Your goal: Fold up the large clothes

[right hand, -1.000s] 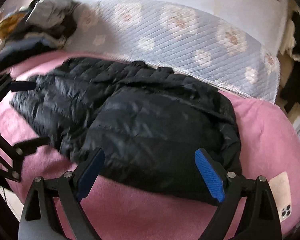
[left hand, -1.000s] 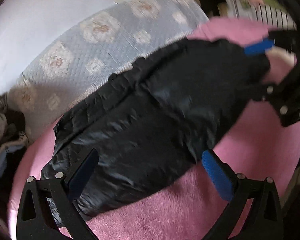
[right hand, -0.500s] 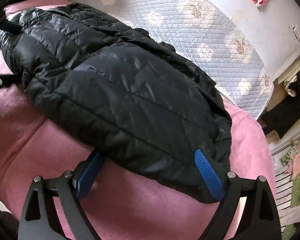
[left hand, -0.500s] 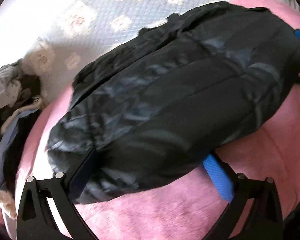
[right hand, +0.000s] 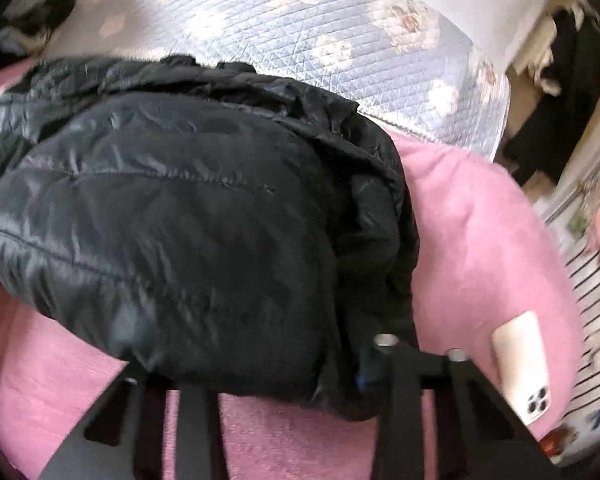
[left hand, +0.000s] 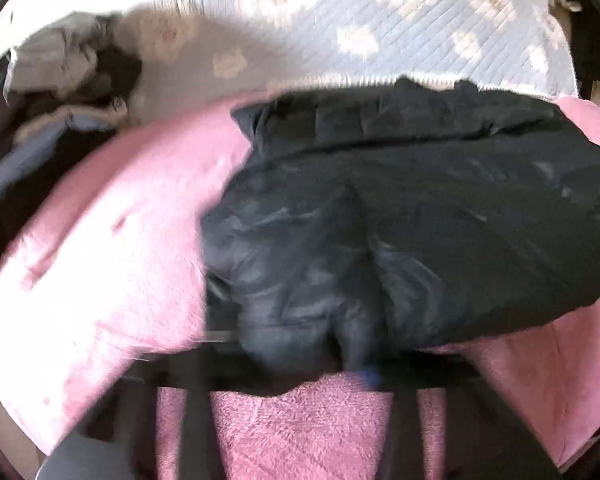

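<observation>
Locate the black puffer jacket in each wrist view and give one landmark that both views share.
Left wrist view: the black puffer jacket fills the centre and right, its near edge between the left tongs, which are closing.
Right wrist view: the jacket fills the left and centre, its near edge between the closing right tongs.
Shared landmark: the quilted floral cover along the jacket's far edge.

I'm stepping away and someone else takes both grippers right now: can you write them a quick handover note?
Left hand-held gripper: jaws closing on the near edge of the black puffer jacket.
Right hand-held gripper: jaws closing on the jacket's near right corner.
The jacket lies bunched on the pink blanket. A white phone sits just right of the right gripper.
Done: both near-edge grasps are under way.
Left: lift and complete the fold, clear of the phone.
</observation>
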Motion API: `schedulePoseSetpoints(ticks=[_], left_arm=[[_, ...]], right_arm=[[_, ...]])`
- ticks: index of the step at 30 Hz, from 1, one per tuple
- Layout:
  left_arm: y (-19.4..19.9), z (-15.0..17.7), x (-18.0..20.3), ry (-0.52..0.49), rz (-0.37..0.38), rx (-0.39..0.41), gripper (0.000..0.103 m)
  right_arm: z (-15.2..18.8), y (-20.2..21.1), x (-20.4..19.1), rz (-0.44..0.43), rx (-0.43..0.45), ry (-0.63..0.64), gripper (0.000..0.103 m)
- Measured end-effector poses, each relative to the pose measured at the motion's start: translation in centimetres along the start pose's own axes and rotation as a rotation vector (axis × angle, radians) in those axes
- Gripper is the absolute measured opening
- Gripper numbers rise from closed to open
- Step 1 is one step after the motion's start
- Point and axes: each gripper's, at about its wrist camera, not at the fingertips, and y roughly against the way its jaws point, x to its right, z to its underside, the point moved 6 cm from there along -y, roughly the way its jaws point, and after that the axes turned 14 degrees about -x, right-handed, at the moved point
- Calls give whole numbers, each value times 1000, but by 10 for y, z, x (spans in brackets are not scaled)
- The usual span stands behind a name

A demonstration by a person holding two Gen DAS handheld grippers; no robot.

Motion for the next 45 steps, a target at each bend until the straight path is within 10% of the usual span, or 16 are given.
schedulePoseSetpoints(ticks=[12, 20, 28, 37, 45], left_arm=[[65, 22, -18, -6, 117, -41, 16], [102, -46, -13, -89, 116, 60, 28], [23, -170, -21, -11, 53, 93, 45], [-33, -170, -41, 104, 35, 38, 68], [54, -169, -15, 11, -27, 330, 91]], right_arm=[[40, 46, 22, -257, -70, -42, 15], [-5, 93, 54, -190, 58, -10, 53], [-120, 42, 74, -178, 80, -59, 71], [-158, -32, 90, -212, 28, -175, 77], [-139, 21, 135, -218, 234, -363, 85]])
